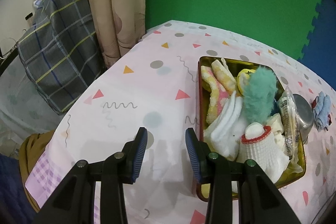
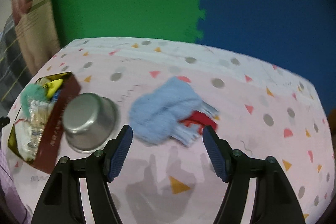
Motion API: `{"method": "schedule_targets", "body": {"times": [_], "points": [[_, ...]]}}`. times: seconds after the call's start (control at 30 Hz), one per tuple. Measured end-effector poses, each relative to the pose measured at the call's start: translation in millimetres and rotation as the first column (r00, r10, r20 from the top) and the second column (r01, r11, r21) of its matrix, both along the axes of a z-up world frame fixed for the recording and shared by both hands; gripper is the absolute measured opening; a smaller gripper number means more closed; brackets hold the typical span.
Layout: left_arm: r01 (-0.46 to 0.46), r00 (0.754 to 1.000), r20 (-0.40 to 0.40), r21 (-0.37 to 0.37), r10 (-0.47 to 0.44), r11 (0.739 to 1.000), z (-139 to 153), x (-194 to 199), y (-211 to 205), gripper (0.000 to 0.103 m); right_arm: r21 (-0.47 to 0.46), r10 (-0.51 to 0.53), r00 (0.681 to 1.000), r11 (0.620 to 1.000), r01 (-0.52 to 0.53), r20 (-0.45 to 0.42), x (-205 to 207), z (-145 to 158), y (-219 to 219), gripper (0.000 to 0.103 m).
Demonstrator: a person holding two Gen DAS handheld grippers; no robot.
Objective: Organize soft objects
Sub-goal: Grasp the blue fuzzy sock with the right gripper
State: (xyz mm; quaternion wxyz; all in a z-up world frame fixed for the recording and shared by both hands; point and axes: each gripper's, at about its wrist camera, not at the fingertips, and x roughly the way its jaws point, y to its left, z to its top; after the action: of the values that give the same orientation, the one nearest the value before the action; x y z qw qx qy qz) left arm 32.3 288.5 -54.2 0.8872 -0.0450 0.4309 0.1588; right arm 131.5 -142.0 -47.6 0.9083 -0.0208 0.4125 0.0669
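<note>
Left gripper (image 1: 166, 155): jaws parted, nothing between the blue ribbed pads (image 1: 140, 157); black fingers enter from 6 o'clock and pitch down toward 12.

Right gripper (image 2: 168, 152): jaws spread wider, gap empty, pads (image 2: 120, 153) clear of any contact; fingers likewise rise from 6 o'clock. Frame motion-blurred.

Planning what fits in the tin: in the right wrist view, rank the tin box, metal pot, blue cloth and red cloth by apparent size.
1. Blue cloth and tin box look alike; the box is foreshortened at the frame's edge, so unranked.
3. Metal pot.
4. Red cloth, partly covered.
</note>
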Motion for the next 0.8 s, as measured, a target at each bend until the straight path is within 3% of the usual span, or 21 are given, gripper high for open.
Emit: {"method": "schedule_targets", "body": {"times": [0.33,0.67,0.7,0.77,0.8], "points": [[0.015,1.000,-0.025,0.010,-0.014,1.000,-4.2,1.2,-8.7,0.038,0.018,0.003,1.000,1.000,-0.003,0.007,31.4,-16.4,23.7,0.070],[0.045,0.998,-0.039,0.021,-0.044,0.999,3.7,4.9,-25.5,0.038,-0.111,-0.052,0.999,0.992,0.052,0.005,64.3,-50.9,47.0,0.069],[0.054,0.998,-0.040,0.024,-0.053,0.998,5.0,6.2,-29.4,0.038,-0.105,-0.051,0.999,0.993,0.052,0.012,63.5,-51.6,46.2,0.067],[0.069,0.997,-0.037,0.029,-0.068,0.997,8.3,8.1,-36.7,0.038,-0.095,-0.040,0.999,0.995,0.042,0.014,61.6,-51.3,44.4,0.046],[0.079,0.996,-0.034,0.029,-0.078,0.996,10.5,9.5,-41.3,0.038,-0.088,-0.031,0.999,0.996,0.033,0.021,59.7,-49.4,43.1,0.042]]}}
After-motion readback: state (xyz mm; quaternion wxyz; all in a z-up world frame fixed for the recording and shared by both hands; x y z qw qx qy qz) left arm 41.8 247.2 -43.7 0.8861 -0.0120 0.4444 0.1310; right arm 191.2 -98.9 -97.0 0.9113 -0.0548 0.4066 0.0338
